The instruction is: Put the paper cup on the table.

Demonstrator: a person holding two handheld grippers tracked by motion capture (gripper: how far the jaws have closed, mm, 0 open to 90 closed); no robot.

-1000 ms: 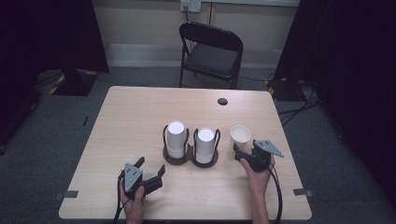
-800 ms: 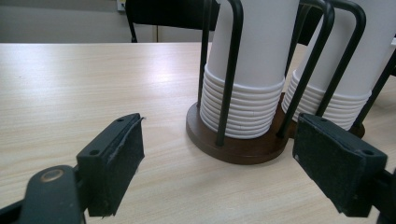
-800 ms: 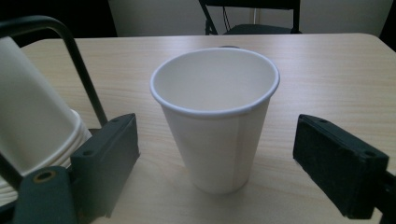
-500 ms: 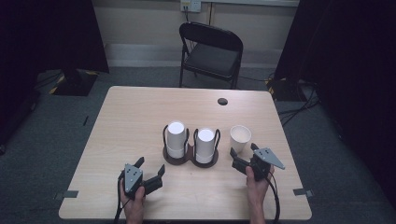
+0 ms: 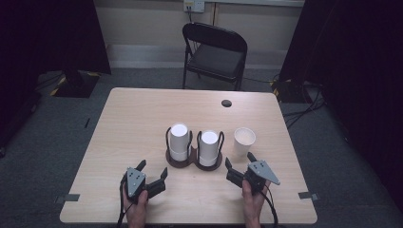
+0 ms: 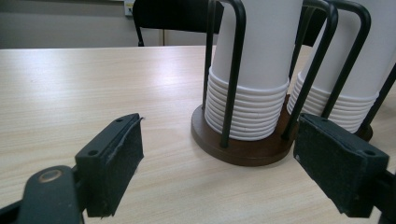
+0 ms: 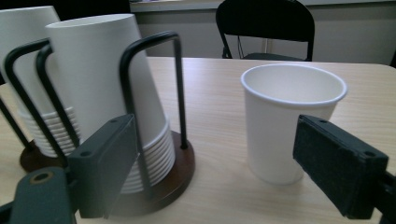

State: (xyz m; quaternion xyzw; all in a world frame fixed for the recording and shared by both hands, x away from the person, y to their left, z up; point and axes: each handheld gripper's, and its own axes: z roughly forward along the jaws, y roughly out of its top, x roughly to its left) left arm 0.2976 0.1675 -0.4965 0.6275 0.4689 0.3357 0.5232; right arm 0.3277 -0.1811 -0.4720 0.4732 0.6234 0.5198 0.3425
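Behind the pale wooden tabletop [image 5: 142,123] stood 1 black folding chair [image 5: 215,50]. A single white paper cup [image 5: 244,141] sat upright, mouth up (plain, unmarked), just right of the 2-stack cup holder [image 5: 194,160], apparently already set out. Both the right tongs [image 5: 239,166] and left tongs [image 5: 152,174] were spread, empty; what remained was unclear.

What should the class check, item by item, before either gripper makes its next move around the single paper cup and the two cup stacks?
1. Single cup upright, mouth up: ok.
2. Cup apart from the two-stack holder: ok.
3. Right gripper open, empty: ok.
4. Left gripper open, empty: ok.
5. Right gripper's fingers apart from the cup: ok.
6. Cup's contents: looks empty in the right gripper view; bottom hidden, cannot tell.
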